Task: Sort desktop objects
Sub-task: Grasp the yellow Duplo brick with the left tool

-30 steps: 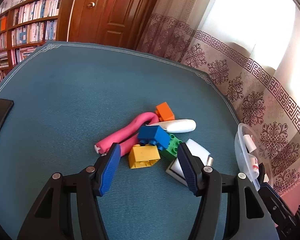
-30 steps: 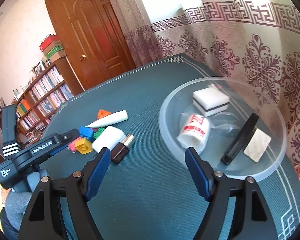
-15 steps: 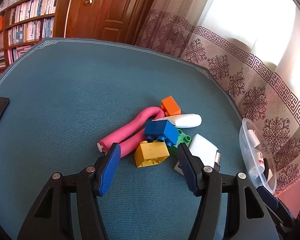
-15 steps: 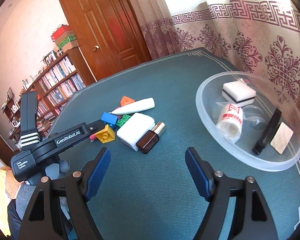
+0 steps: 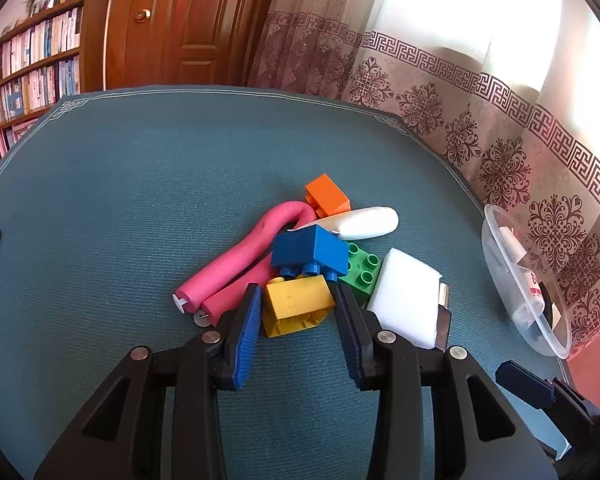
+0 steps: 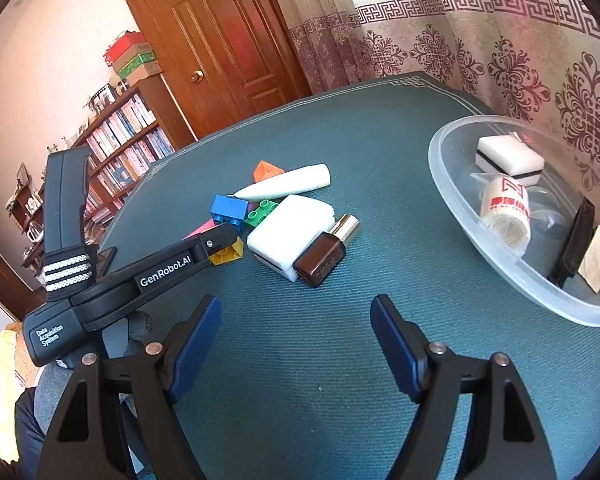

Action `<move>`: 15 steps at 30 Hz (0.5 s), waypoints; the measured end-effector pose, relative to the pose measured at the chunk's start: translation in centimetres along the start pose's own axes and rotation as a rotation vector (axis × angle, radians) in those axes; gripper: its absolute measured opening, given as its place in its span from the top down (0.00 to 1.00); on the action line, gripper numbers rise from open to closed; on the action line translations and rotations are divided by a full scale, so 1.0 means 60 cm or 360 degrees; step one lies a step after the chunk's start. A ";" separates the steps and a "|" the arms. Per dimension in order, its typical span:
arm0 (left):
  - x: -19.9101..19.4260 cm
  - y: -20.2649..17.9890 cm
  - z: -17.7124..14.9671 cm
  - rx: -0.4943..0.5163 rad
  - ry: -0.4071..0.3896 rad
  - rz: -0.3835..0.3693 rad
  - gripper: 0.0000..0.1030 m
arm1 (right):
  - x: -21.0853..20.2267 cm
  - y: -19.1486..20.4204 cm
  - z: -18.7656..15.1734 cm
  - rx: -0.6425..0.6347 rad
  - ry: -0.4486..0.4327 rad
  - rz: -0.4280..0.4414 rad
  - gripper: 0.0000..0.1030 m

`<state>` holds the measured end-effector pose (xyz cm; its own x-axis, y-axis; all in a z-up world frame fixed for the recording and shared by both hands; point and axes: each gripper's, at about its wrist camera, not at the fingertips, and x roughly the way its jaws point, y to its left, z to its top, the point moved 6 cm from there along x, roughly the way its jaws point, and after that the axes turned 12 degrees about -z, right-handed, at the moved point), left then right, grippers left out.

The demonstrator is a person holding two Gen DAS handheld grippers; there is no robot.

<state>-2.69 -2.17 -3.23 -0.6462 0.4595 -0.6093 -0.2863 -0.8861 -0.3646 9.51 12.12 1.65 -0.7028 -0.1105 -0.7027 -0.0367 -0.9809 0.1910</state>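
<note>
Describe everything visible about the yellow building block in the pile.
The yellow block is a glossy plastic toy brick lying tipped on the blue-green tablecloth, its hollow underside facing the camera. The blue block leans on its upper edge, with the green block behind and the pink foam roller beside it. The left tongs have just been closing and now grip its two sides.

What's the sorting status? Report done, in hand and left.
Done: the clear bowl already holds a sponge, a paper roll and a black bar.

In hand: the left gripper has just closed its jaws around the yellow block.

Left: the blue block, green block, orange block, pink roller, white sponge and brown bottle. The right gripper hangs open, empty.
</note>
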 end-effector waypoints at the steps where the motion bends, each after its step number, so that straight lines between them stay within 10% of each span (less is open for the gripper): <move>1: 0.001 0.000 0.000 0.0000 -0.0001 -0.0002 0.61 | 0.003 0.001 0.000 0.0000 0.0009 0.0004 0.22; 15: -0.027 0.011 -0.008 -0.0051 0.0001 0.0000 0.62 | 0.050 -0.003 0.028 0.0034 0.0073 -0.0038 0.22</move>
<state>-1.49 -3.45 -2.84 -0.6458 0.4597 -0.6096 -0.2636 -0.8836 -0.3871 6.22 12.21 0.67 -0.6685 -0.0947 -0.7377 -0.0685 -0.9798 0.1879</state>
